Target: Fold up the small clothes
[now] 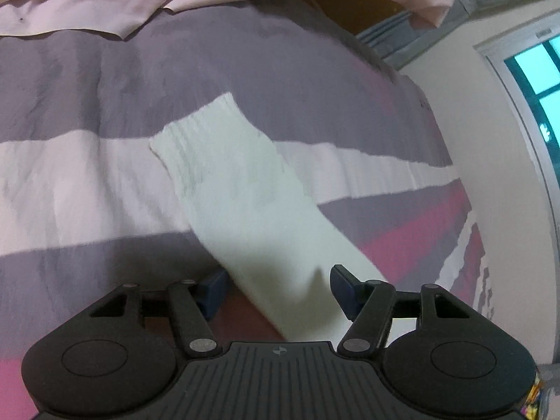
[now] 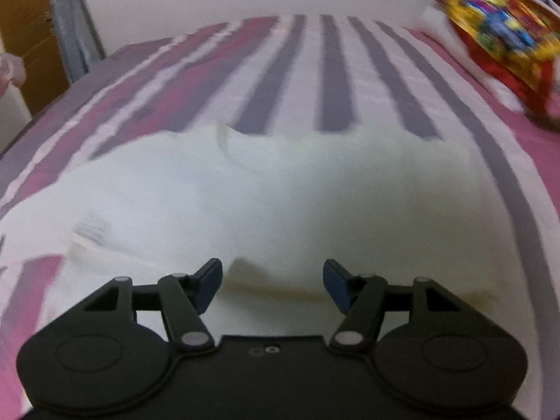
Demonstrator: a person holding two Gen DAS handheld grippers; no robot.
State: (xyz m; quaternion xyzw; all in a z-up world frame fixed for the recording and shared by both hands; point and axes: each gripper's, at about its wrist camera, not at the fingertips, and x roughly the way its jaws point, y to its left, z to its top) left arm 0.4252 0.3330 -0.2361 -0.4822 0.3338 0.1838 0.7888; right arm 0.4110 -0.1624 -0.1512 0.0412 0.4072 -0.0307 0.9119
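Observation:
A small white knit garment lies on a striped bedspread. In the left wrist view one long white sleeve [image 1: 245, 196] with a ribbed cuff stretches away from me, and my left gripper [image 1: 276, 290] is open with the sleeve's near end lying between its blue pads. In the right wrist view the garment's white body [image 2: 280, 192] is spread flat with its neckline at the far side. My right gripper [image 2: 273, 283] is open just over the garment's near hem, holding nothing.
The bedspread [image 2: 332, 80] has pink, grey and white stripes. A pale pink cloth [image 1: 105, 3] lies at the far edge in the left view. A bright red and yellow cushion [image 2: 500, 31] sits at the far right. A wall and window [image 1: 539, 80] stand beside the bed.

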